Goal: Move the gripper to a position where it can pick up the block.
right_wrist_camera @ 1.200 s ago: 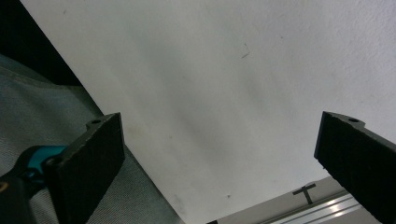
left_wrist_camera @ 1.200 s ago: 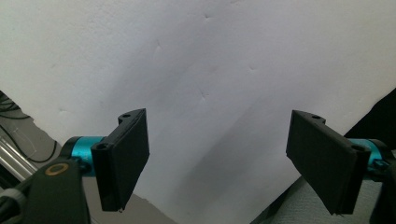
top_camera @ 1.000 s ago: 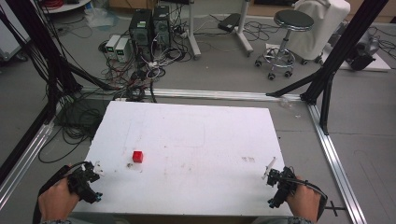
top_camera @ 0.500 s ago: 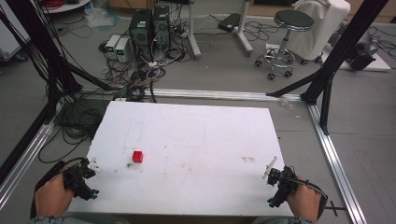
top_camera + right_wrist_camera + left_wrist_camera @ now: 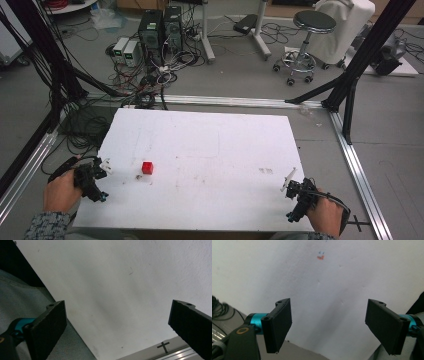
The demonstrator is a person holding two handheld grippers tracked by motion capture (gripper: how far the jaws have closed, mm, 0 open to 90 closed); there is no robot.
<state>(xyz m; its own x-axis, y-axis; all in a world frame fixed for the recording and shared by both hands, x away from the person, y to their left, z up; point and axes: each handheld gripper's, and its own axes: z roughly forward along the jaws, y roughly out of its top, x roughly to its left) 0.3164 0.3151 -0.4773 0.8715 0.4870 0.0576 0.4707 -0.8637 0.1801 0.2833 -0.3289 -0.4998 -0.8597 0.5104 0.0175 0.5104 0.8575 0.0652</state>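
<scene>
At the table's near left edge, the left gripper (image 5: 102,180) has drifted outward and a little back over the last second, its jaws spread wide with nothing between them; its own view looks across bare white board. That puts it slightly farther from the red cube (image 5: 147,167), which sits untouched on the white table (image 5: 210,150), left of centre, with a small dark speck (image 5: 138,176) just beside it. The right gripper (image 5: 292,195) holds its place near the right corner, jaws likewise parted and empty. By my reading, no reach for the cube has begun.
</scene>
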